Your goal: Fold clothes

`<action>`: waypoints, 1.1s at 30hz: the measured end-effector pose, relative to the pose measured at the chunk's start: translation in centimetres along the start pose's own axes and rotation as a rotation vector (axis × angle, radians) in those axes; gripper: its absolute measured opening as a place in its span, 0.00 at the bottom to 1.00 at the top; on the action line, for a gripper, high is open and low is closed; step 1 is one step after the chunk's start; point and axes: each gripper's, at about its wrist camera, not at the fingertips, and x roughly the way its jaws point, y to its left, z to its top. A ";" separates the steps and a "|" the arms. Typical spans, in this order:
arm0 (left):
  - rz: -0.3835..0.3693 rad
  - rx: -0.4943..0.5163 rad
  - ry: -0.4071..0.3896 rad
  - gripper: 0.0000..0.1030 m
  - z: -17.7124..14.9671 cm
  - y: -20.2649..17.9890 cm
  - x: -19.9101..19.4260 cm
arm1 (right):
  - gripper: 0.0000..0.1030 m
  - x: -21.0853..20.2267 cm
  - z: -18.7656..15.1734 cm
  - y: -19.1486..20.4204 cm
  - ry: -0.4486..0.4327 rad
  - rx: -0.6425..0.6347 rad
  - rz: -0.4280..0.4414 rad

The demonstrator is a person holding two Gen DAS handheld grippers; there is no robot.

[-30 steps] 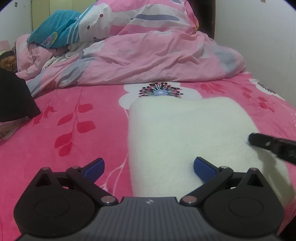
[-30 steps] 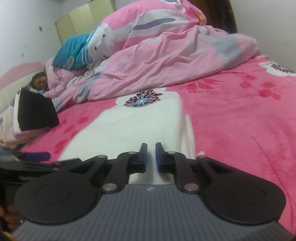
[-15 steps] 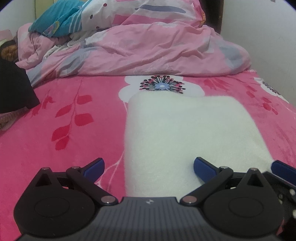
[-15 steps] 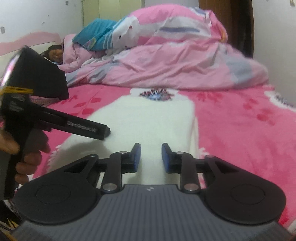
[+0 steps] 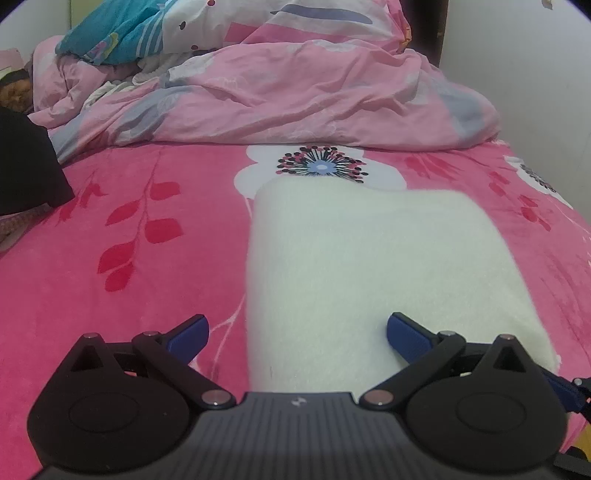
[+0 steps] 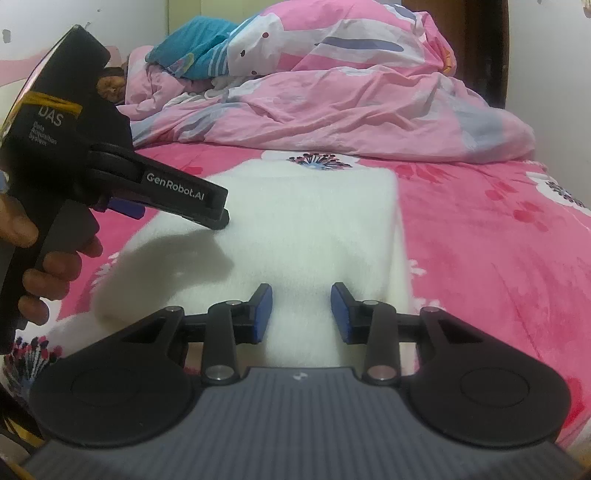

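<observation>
A white fleecy garment (image 5: 369, 266) lies folded into a rectangle on the pink flowered bedspread (image 5: 129, 295). My left gripper (image 5: 297, 332) hovers over its near left edge, wide open, with nothing between the fingers. In the right wrist view the garment (image 6: 314, 229) lies straight ahead. My right gripper (image 6: 301, 312) hangs just above its near edge; its jaws are opening and grip nothing. The left gripper (image 6: 177, 212), held in a hand (image 6: 40, 273), reaches in from the left over the garment. A blue pad (image 5: 563, 391) of the right gripper shows at the lower right of the left wrist view.
A crumpled pink duvet (image 5: 295, 96) and a teal cloth (image 5: 110, 33) are heaped across the far end of the bed. A person's head (image 6: 110, 85) lies at the far left. A black item (image 5: 26, 162) sits at the left edge. A white wall (image 5: 535, 74) borders the right side.
The right gripper's jaws have gone from nearly shut to parted, and its view has rolled level. It has slid off the garment toward the lower right. The left gripper stays open in place.
</observation>
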 end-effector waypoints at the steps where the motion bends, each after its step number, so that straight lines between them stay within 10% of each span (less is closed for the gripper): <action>1: 0.001 0.000 0.000 1.00 0.0 0.0 0.0 | 0.34 0.0 0.0 0.1 -0.001 -0.005 -0.005; 9: -0.012 0.014 -0.018 1.00 -0.2 0.2 0.1 | 0.36 -0.3 0.0 0.0 0.002 0.011 -0.006; 19: -0.169 -0.061 0.001 1.00 -0.5 2.9 1.4 | 0.44 -1.9 1.2 -6.7 -0.058 0.417 0.194; 24: -0.194 -0.048 -0.003 1.00 -0.6 3.2 1.6 | 0.64 -2.1 1.1 -9.7 -0.143 0.585 0.213; 33: -0.286 -0.035 0.006 1.00 -0.7 4.6 2.0 | 0.80 5.0 1.1 -13.2 0.069 0.762 0.304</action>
